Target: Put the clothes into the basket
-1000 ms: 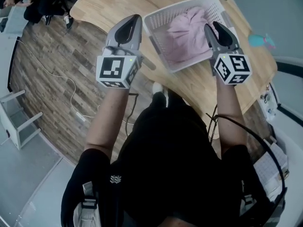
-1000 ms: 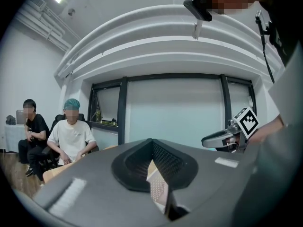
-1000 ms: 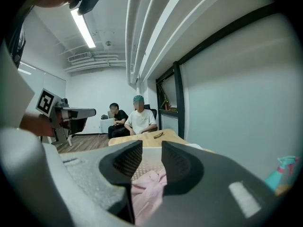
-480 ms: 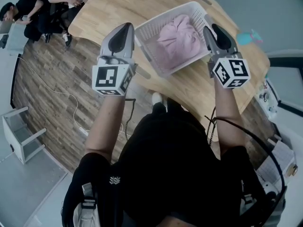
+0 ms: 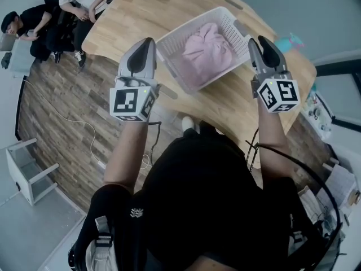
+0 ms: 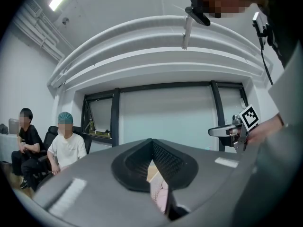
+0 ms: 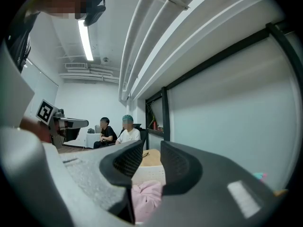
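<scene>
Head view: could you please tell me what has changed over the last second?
The right gripper has pulled back off the right rim of the white plastic lattice basket and now sits beside it, jaws slightly apart, empty. Nothing was gripped or released. Unchanged: the left gripper beside the left rim, shut and empty; the pink garment in the basket on the wooden table.
</scene>
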A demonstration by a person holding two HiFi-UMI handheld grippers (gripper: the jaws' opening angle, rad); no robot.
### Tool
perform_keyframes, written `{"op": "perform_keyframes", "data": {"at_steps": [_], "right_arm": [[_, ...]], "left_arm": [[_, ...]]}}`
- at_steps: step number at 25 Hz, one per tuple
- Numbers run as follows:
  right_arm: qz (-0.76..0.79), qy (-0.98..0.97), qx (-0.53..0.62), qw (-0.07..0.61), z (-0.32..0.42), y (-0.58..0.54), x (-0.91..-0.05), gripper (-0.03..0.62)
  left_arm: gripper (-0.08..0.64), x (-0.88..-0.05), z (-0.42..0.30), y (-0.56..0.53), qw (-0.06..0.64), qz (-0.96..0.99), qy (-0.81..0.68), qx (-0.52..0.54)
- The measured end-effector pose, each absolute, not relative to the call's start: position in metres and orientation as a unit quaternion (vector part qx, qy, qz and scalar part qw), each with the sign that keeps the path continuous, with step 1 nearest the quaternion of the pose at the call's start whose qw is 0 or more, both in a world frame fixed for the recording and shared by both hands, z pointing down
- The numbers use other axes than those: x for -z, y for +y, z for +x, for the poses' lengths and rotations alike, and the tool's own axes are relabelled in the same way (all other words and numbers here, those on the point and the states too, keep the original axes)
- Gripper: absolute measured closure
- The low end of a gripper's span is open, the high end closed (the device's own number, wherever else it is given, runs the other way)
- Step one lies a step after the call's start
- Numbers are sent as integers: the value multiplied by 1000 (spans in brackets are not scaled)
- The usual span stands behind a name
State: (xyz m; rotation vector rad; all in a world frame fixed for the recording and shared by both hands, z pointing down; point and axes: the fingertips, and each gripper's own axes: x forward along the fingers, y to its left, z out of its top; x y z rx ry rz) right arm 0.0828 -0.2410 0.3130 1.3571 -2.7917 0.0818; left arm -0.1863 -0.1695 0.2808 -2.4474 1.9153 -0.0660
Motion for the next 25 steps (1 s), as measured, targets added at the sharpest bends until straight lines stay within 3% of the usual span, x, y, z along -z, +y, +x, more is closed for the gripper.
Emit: {"op": "perform_keyframes", "data": {"at_steps": [8,14,25], "right_arm": [[451,-891,-32,32,108,-224,-334,477],[468,-882,-41,38,124,-217,-350,586],[464,-884,-41,40,121,-217,-349,589]], "left_arm": [[554,-284,-183,-167,18,-793,609,22],[554,-292,-187,-167,12,-793,609,26],[554,-292,-186,-167,10,-795,606,29]]}}
